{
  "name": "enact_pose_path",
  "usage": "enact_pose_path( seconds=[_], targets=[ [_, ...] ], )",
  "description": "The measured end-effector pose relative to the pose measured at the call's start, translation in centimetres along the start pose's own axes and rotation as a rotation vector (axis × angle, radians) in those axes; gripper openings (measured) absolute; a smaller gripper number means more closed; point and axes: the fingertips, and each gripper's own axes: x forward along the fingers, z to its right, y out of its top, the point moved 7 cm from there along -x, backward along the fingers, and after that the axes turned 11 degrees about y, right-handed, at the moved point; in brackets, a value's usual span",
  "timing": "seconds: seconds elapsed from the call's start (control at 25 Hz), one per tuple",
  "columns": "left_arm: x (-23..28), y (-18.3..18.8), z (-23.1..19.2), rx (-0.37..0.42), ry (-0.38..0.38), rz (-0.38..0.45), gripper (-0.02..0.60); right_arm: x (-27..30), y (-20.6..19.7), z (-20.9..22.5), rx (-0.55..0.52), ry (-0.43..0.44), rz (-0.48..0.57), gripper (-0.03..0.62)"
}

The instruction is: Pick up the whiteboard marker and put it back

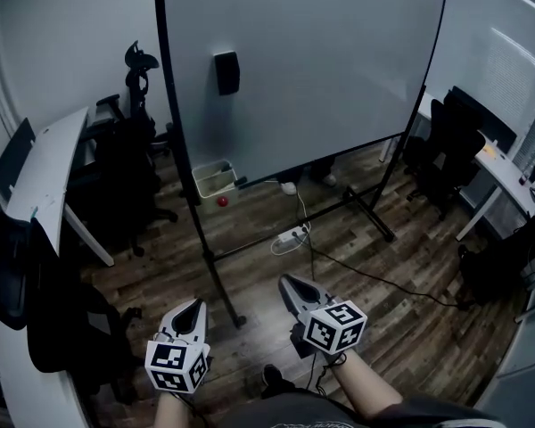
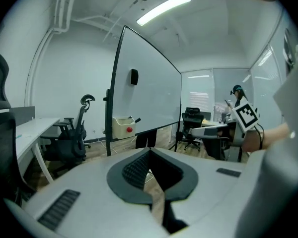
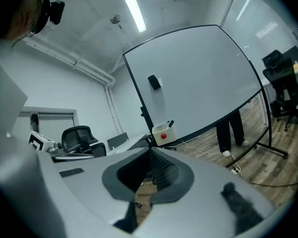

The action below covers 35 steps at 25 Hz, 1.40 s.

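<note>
My left gripper [image 1: 196, 305] and right gripper [image 1: 286, 281] are both pressed together, holding nothing, in front of the whiteboard [image 1: 312, 69]. The marker [image 3: 170, 124] is, I think, the dark stick poking from the little box [image 3: 162, 132] at the whiteboard's bottom edge.

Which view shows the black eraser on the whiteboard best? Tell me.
The head view: the eraser is largest and nearly face-on on the whiteboard. The left gripper view and the right gripper view show it smaller, at a slant.
</note>
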Motion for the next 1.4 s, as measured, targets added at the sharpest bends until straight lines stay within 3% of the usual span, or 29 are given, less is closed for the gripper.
enact_pose_path(
  seconds=[0.32,0.72,1.4],
  targets=[
    [6.7,2.5,0.9,0.019,0.035,0.006,0.014,2.9,1.7,6.1,0.020,0.039,-0.021,0.025],
    [10.3,4.2,1.0,0.030,0.027,0.013,0.014,5.4,3.6,8.5,0.023,0.036,-0.003,0.025],
    [19.8,6.7,-6.9,0.028,-0.013,0.027,0.014,16.4,6.8,12.5,0.057,-0.012,0.018,0.026]
  ],
)
